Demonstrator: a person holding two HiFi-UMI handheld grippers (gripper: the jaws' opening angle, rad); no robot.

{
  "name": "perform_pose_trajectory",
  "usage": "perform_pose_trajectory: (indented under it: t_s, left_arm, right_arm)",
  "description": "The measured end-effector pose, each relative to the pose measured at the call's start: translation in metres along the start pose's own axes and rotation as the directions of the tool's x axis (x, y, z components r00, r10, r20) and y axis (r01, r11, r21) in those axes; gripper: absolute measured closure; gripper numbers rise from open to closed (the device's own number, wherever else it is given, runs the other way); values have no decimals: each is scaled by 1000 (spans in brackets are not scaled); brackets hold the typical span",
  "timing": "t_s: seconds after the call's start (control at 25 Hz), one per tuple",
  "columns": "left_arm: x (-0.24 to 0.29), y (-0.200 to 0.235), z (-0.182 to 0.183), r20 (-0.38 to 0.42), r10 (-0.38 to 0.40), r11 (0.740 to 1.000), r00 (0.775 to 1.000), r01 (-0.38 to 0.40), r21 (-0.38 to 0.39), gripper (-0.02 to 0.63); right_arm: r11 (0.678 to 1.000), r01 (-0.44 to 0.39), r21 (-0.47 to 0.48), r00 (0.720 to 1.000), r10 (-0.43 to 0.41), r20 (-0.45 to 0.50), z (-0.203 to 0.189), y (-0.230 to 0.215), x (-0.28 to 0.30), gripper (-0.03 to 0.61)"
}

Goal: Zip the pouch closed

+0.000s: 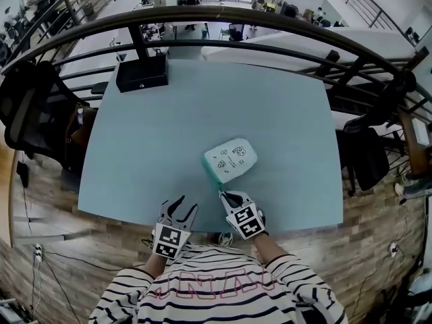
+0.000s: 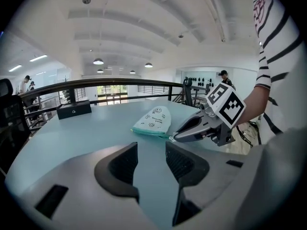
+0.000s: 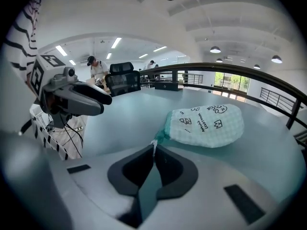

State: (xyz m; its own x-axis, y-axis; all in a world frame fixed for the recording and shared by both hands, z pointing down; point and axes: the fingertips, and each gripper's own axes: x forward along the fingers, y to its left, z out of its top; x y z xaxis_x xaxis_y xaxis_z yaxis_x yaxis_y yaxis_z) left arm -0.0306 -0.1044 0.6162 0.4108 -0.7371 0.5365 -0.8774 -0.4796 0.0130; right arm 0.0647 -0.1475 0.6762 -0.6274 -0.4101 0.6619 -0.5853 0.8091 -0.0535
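Note:
A white and mint checked pouch (image 1: 231, 159) with small black drawings lies on the pale blue table (image 1: 202, 113), its teal zipper edge toward me. My right gripper (image 1: 223, 195) sits at the pouch's near corner and is shut on the small white zipper pull (image 3: 154, 142), pinched between its tips (image 3: 153, 147). The pouch (image 3: 206, 124) lies just beyond those tips. My left gripper (image 1: 183, 206) hovers open over the table's near edge, left of the pouch and apart from it, with nothing between its fingers (image 2: 151, 150). From the left gripper view, the right gripper (image 2: 175, 138) touches the pouch (image 2: 154, 120) at its end.
A black box (image 1: 142, 73) stands at the table's far left corner. A dark railing (image 1: 270, 19) curves behind the table. Dark chairs stand at the left (image 1: 34, 113) and right (image 1: 368, 154). The table's front edge lies just under both grippers.

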Motion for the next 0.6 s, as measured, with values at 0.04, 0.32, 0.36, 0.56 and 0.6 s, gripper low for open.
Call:
perform_pose_trajectory:
  t_s: [0.04, 0.32, 0.36, 0.56, 0.6]
  left_arm:
    - [3, -1, 1, 0, -17, 1000, 1000, 17, 16, 449]
    - [25, -24, 16, 9, -175, 974, 985, 172, 148, 449]
    - [28, -30, 19, 10, -205, 965, 979, 200, 168, 448]
    - [35, -58, 29, 12, -325, 917, 946, 311, 249, 448]
    - [36, -61, 30, 11, -337, 910, 941, 323, 259, 448]
  right_arm:
    - [1000, 1, 8, 1000, -1, 11, 4, 1, -2, 540]
    - [998, -39, 52, 997, 36, 62, 31, 7, -23, 541]
    - [998, -47, 51, 997, 44, 64, 33, 8, -27, 541]
    - [995, -74, 63, 995, 70, 75, 43, 15, -39, 541]
    - [995, -78, 66, 994, 73, 77, 44, 17, -40, 541]
